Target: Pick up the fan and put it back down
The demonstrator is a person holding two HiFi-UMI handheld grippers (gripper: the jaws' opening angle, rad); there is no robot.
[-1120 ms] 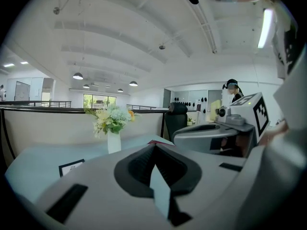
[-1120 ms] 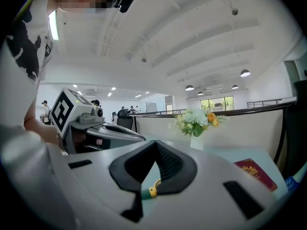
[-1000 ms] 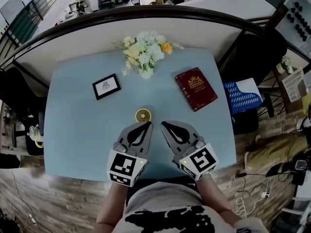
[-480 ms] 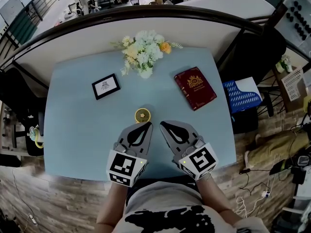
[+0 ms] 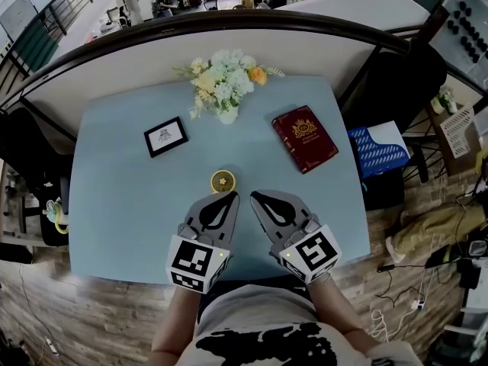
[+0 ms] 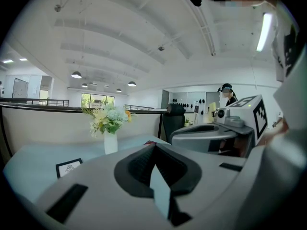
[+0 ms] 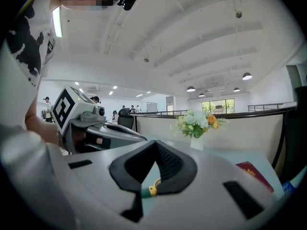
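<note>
Nothing on the tabletop [image 5: 122, 204] has shifted since a second ago. Both tools sit where they were, and only a person in the background past the railing has moved.

Left tool [image 5: 231, 195]: jaws fully together at the tips, holding nothing.
Right tool [image 5: 255, 196]: tips together as well, nothing clamped. Its own view shows a bit of green and yellow through the gap behind the tips. That is the fan lying beyond the tool, not gripped.

The fan [image 5: 223, 181] is small, round and gold with a dark centre. It lies flat on the tabletop just ahead of the left tool's tip and ahead-left of the right tool's tip, apart from both.

Further ahead of the tools is a white vase of flowers [image 5: 227, 90]. A framed picture [image 5: 167, 136] lies ahead-left of the left tool. A red book [image 5: 305, 138] lies ahead-right of the right tool. The two tools are side by side, tips near each other.
</note>
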